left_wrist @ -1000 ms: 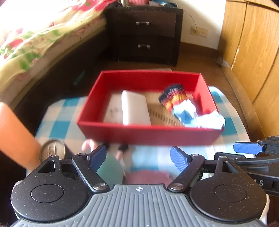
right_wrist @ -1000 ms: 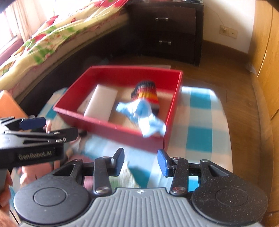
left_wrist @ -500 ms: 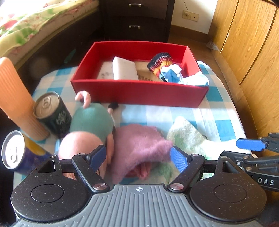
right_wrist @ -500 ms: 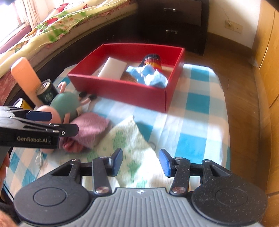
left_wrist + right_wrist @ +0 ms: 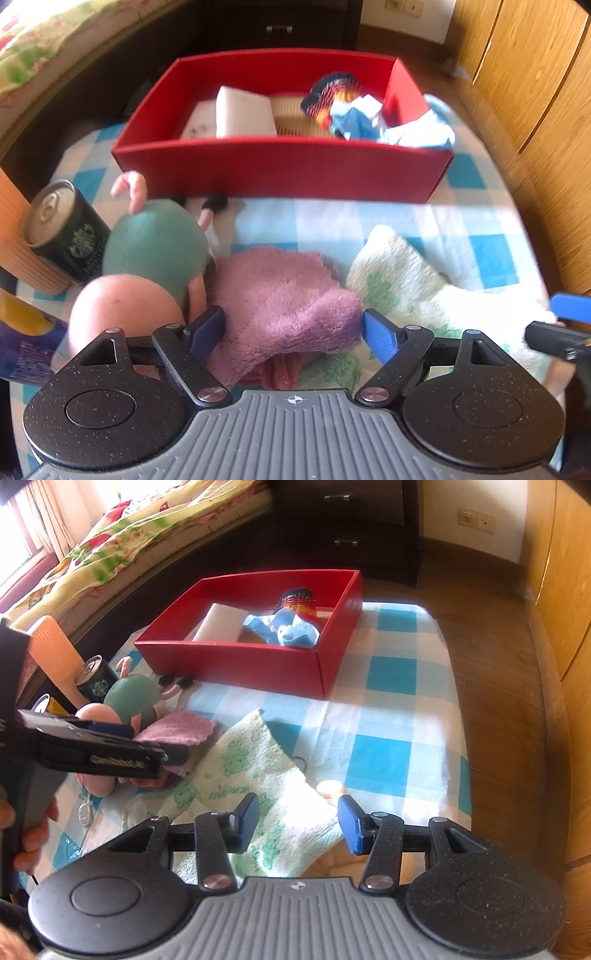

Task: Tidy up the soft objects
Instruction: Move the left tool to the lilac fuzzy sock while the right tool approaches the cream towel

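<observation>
Purple and fluffy, the cloth (image 5: 291, 306) lay low in the centre of the left wrist view, directly between the spread fingers of the left gripper (image 5: 293, 334), whose jaws stood wide apart and held nothing. Just to its right in that frame lay the green-patterned white towel (image 5: 399, 280), its edge touching the purple cloth. To the left, a plush doll (image 5: 155, 254) with a green body and pink head rested against the cloth, and a dark can (image 5: 66, 229) stood at the left edge.

The red box (image 5: 288, 173) sat across the upper middle of the frame on the blue-checked tablecloth (image 5: 476, 251). Inside it were a white foam block (image 5: 243, 114), a striped knitted piece (image 5: 332, 92) and a crumpled blue cloth (image 5: 388, 125) at the right end.

In the right wrist view, the right gripper (image 5: 298, 823) was at the lower centre, also wide open and empty, with the towel (image 5: 258, 775) lying under and between its fingers. The left gripper (image 5: 110, 753) entered from the left edge above the purple cloth (image 5: 181, 727).
</observation>
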Available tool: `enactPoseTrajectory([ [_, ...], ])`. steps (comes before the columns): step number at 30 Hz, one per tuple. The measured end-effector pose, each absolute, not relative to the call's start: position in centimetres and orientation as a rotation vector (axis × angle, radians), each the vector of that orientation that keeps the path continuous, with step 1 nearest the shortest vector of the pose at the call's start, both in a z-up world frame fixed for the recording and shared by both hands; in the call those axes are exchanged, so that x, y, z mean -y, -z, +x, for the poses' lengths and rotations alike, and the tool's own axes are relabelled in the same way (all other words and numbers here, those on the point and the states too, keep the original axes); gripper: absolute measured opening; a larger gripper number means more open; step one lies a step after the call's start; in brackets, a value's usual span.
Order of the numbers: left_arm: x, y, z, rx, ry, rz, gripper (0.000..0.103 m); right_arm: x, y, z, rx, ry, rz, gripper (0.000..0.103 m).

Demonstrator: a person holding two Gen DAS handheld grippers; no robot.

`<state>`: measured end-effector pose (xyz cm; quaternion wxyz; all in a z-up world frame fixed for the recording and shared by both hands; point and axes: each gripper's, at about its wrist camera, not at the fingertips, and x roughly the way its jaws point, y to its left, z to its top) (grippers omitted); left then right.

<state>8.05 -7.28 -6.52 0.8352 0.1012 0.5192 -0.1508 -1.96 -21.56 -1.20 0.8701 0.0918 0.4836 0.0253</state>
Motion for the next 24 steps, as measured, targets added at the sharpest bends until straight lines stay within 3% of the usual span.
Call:
enactPoseTrajectory([
  [8,8.0,7.1,7.2,-1.116,0.32,0.252,0.08,22.2,1.3,-2.4,-1.019,-0.046,0.2,0.03],
  [20,8.6,8.8,9.4,-1.194,0.299,0.177,0.063,22.7,1.6,-2.4,-1.028,-0.047,0.237,0.034],
  [24,7.5,8.4,8.6,-1.178,0.326,0.17,0.05,23.0,1.4,-2.2,-1.013,-0.059,0.261,0.034],
])
